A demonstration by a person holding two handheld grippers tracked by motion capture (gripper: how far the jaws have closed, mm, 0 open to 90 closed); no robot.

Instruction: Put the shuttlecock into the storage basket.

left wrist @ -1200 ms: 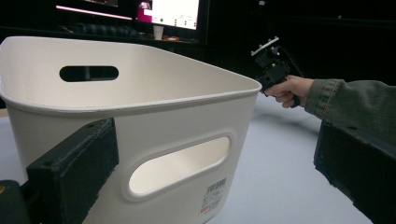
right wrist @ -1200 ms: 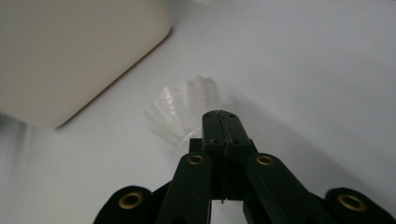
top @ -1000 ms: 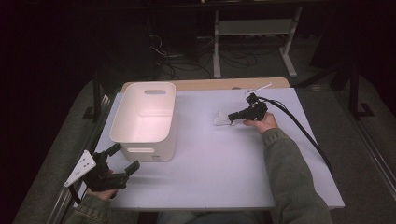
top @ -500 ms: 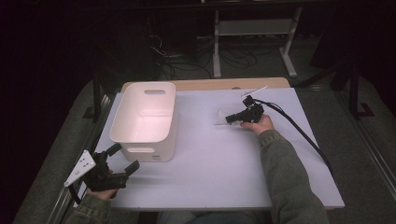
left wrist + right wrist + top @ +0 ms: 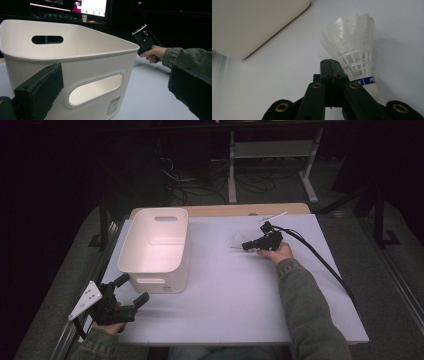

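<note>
- Right hand-held gripper (image 5: 331,65): jaws fully closed on nothing, tips just beside the shuttlecock (image 5: 352,47).
- Shuttlecock: lying on the table (image 5: 225,285), right of the white bin (image 5: 156,247).
- Left hand-held gripper (image 5: 131,291): jaws apart, empty, near the bin's front corner.

Dim all round in the high view, black beyond the table (image 5: 225,285), brightest on the white sheet and inside the bin (image 5: 157,245), lit from above. Soft shadow cast toward 3 o'clock from the left gripper (image 5: 131,292). Slightly grainy, soft at the edges. In the left gripper view, near jaws blurred and dark at 7 and 4 o'clock; glaring screens at 12 o'clock. In the right gripper view, evenly bright and washed out; shuttlecock (image 5: 352,47) feathers glaring, faint shadow toward 3 o'clock; bin corner at 10 o'clock out of focus.
</note>
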